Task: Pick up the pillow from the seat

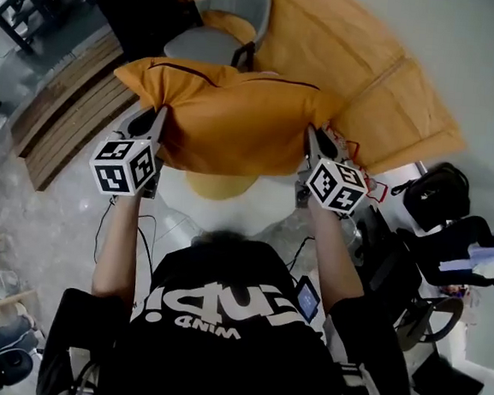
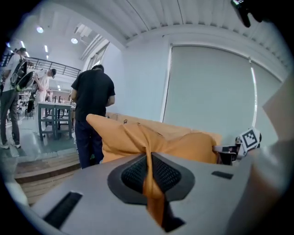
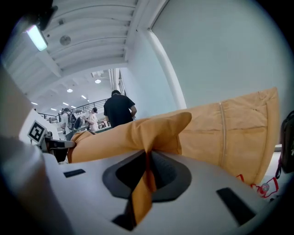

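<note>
An orange pillow (image 1: 232,118) hangs in the air between my two grippers, in front of the person's chest. My left gripper (image 1: 161,118) is shut on the pillow's left edge, and a fold of orange cloth (image 2: 149,181) runs pinched between its jaws. On the pillow's right edge my right gripper (image 1: 311,138) is shut as well, with cloth (image 3: 143,188) squeezed between its jaws. In the left gripper view the pillow (image 2: 151,140) stretches across to the right gripper's marker cube (image 2: 249,137). A yellow seat (image 1: 220,185) shows just below the pillow.
A big orange cushion or beanbag (image 1: 369,74) lies behind the pillow. A grey chair (image 1: 223,27) stands at the back, wooden steps (image 1: 70,108) to the left, black bags and chairs (image 1: 438,226) to the right. A person in black (image 2: 92,114) stands by tables beyond.
</note>
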Demonstrator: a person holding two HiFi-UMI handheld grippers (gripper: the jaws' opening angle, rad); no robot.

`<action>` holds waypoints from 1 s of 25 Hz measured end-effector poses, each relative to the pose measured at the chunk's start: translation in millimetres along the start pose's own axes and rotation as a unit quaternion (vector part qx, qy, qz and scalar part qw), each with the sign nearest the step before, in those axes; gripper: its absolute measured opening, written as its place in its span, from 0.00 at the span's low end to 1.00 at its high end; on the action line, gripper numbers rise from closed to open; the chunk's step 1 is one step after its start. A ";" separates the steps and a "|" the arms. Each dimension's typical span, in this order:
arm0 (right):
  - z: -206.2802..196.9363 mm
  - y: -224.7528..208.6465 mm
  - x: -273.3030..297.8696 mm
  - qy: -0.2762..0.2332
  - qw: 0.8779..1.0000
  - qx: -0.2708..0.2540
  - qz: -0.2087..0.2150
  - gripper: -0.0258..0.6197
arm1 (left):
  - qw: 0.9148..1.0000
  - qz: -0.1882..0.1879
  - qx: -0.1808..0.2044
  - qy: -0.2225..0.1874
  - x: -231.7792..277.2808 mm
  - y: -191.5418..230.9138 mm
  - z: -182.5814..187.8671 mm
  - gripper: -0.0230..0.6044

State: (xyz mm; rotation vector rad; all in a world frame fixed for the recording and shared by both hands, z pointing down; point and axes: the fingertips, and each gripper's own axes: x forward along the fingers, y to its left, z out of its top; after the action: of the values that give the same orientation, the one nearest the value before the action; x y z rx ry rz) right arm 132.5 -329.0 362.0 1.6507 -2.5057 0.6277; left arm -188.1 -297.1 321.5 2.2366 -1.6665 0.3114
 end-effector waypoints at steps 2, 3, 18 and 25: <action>18.9 17.1 -30.5 -0.024 1.000 -0.014 0.011 0.12 | 1.000 -0.007 0.010 -0.023 -33.0 -10.5 11.3 0.09; 28.4 27.2 -46.6 -0.036 0.999 -0.025 0.018 0.12 | 0.999 -0.011 0.013 -0.036 -50.0 -15.2 16.3 0.09; 55.2 81.8 -119.3 -0.081 0.995 -0.042 0.045 0.12 | 0.997 -0.012 0.008 -0.081 -151.6 -34.9 40.3 0.08; 42.7 67.4 -114.7 -0.067 0.996 -0.046 0.041 0.11 | 0.997 -0.016 0.006 -0.074 -138.2 -41.0 33.8 0.08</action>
State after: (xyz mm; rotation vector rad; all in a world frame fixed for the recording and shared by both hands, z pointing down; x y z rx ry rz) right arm 126.9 -223.2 270.8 1.6170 -2.6621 0.4134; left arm -189.8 -177.6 234.1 2.3443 -1.7033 0.1512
